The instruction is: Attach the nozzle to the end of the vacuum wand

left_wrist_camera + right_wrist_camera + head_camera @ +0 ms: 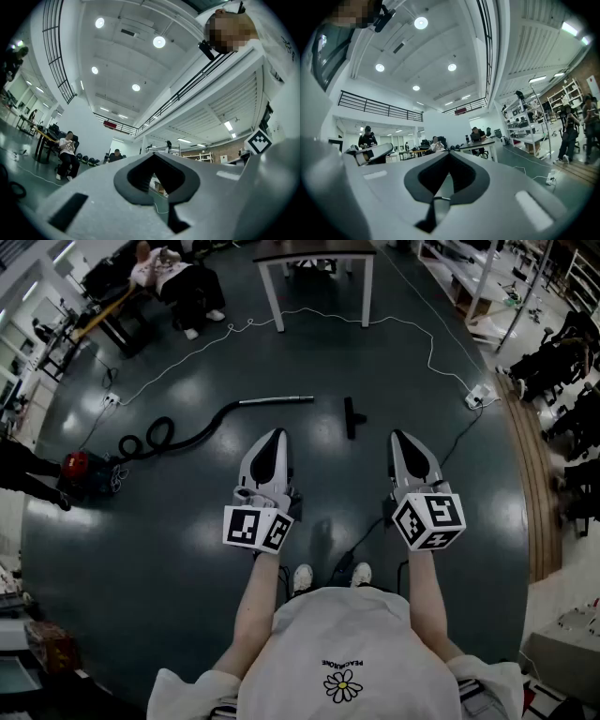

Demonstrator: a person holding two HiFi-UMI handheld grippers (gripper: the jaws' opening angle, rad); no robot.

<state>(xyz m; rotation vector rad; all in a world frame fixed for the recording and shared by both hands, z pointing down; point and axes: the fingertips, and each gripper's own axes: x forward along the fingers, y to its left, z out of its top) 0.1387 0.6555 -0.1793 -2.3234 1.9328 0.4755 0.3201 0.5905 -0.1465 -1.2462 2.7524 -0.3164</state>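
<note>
In the head view the metal vacuum wand (277, 400) lies on the dark floor, joined to a black hose (178, 432) that curls left to a red vacuum cleaner (77, 465). The black nozzle (351, 416) lies just right of the wand's free end, apart from it. My left gripper (278, 432) hovers above the floor near the wand's end, shut and holding nothing. My right gripper (397, 434) is level beside it, right of the nozzle, also shut and holding nothing. Both gripper views look out over the hall; the left gripper (152, 154) and right gripper (449, 153) show closed jaws.
A white-legged table (319, 268) stands ahead, with a white cable (412, 324) running over the floor to a power strip (480, 393). A person sits at the far left (173, 277). A wooden strip (530, 474) and shelving edge the right side.
</note>
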